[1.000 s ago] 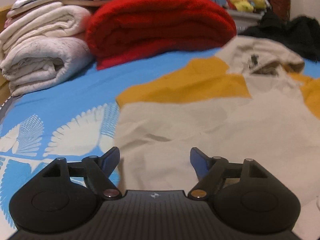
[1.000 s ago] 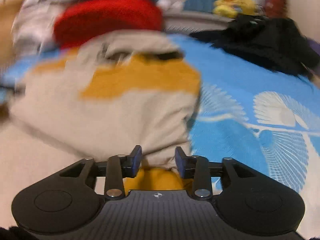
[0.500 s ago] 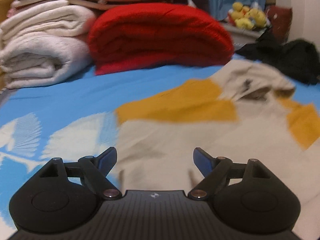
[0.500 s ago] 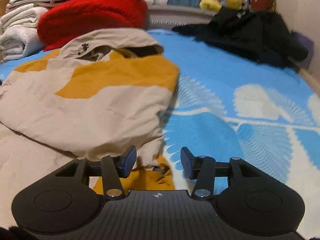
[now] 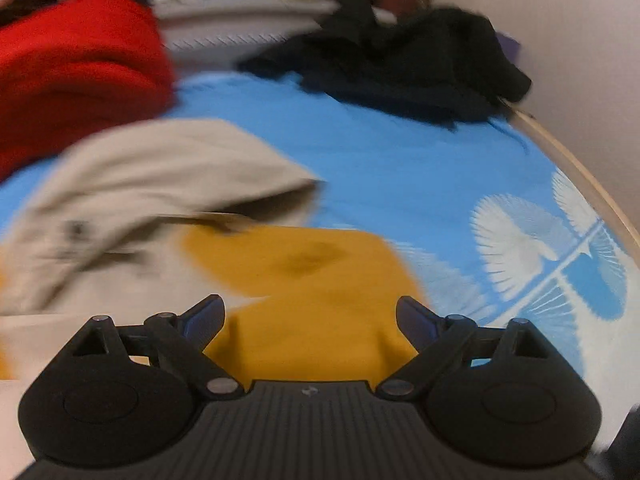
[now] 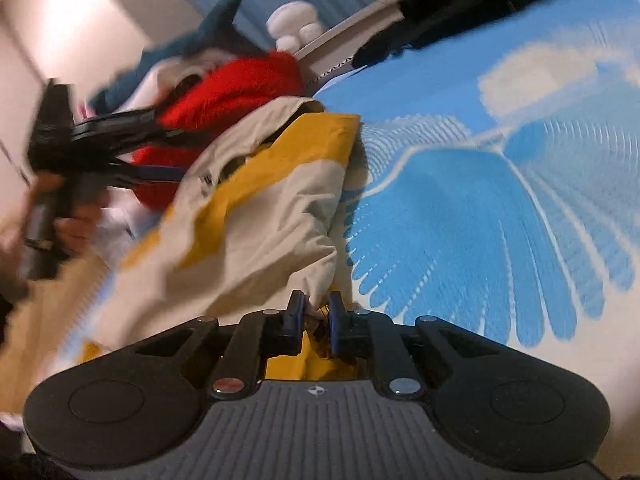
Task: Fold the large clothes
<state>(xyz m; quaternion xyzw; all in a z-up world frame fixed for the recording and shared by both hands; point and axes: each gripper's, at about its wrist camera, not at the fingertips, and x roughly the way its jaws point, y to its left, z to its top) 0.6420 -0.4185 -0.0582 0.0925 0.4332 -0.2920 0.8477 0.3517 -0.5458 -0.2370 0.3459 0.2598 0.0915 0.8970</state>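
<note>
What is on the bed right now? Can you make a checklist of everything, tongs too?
Surface: bed sheet, blue with white fan shapes.
Job's things: beige and mustard hoodie lying loosely on the sheet, hood toward the far end.
Clutter: folded red blanket; black clothes heaped by the wall; plush toys at the far end.
Tongs: left tongs open over the mustard part, having just widened, nothing between them; right tongs have just been closing and are pinching the hoodie's edge.
Cables: nothing seen.
Surroundings: pale wall along the bed's side.
</note>
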